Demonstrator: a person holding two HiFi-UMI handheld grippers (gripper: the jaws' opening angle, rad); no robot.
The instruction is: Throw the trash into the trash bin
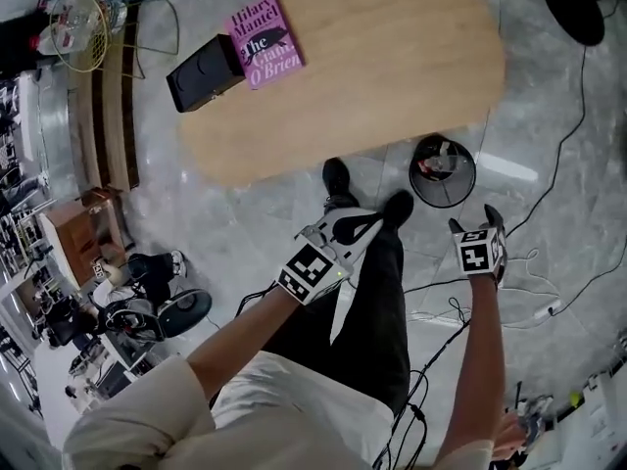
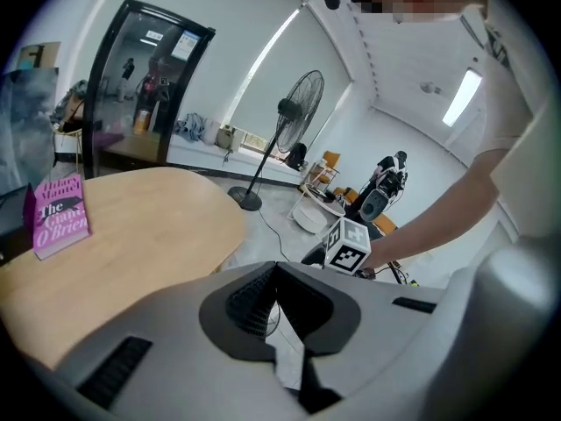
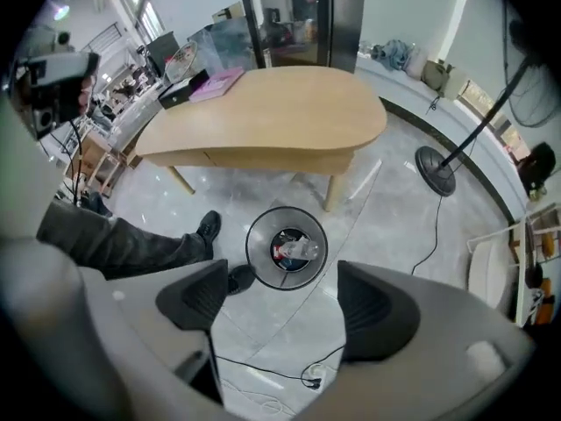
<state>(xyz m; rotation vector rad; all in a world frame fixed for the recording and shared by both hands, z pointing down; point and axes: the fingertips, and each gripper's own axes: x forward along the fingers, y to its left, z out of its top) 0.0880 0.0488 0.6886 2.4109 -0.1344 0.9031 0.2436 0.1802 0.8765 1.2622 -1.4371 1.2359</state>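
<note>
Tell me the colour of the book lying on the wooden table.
The book is pink, with black and white lettering; clearest in the head view.

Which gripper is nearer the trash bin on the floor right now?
Right. The right gripper hangs open almost straight above the trash bin, looking down into it. The left gripper, shut and empty, is off to the side over the person's legs, farther from the bin.

I am hovering my right gripper (image 3: 282, 301) over the trash bin (image 3: 254, 235), and nothing is blocking the way down into its open mouth. My leg (image 3: 114, 244) is crowding one side of the bin, the table (image 3: 280, 112) is standing just beyond it, and cables (image 3: 273, 373) are trailing across the floor nearby.
</note>
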